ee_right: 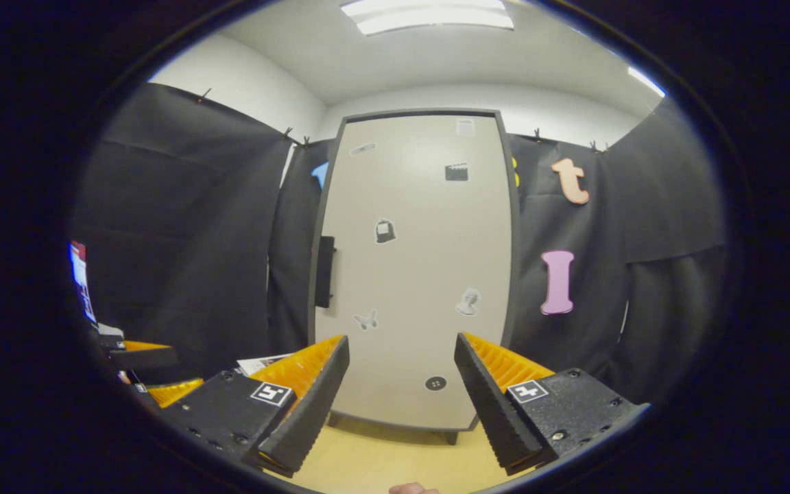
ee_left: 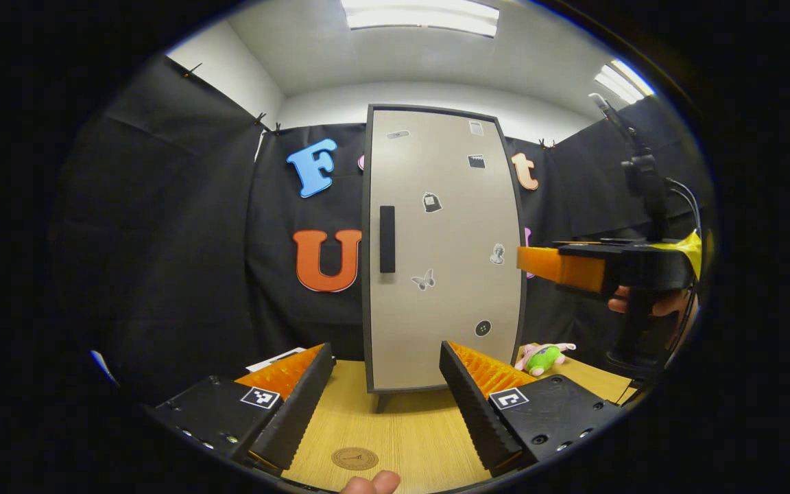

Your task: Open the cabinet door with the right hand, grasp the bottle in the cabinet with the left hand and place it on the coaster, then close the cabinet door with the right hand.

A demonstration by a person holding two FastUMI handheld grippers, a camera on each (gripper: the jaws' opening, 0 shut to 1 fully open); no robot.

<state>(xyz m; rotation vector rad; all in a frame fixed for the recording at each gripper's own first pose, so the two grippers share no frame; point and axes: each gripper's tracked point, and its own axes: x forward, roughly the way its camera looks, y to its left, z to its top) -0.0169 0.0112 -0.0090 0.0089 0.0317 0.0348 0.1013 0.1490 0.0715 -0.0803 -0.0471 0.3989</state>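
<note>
Beige cabinet door [ee_right: 415, 274] shut | we hold right tongs [ee_right: 402, 398] apart, facing its far-left handle [ee_right: 325, 271] | left tongs [ee_left: 387, 398] apart, waiting above coaster [ee_left: 354, 458] on desk [ee_left: 409, 425]

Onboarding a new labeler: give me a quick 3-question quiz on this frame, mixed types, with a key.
1. True or false: the cabinet door is already open.
2. Multiple choice: where does the coaster lie in the left gripper view?
A. on top of the cabinet
B. on the wooden table, between the left gripper's fingers
C. beside the green plush toy
3. Fill in: the dark handle sits near the door's ____ edge in both views.

Key: 1. false, the door is closed and the right gripper is open in front of it. 2. B. 3. left.
</note>
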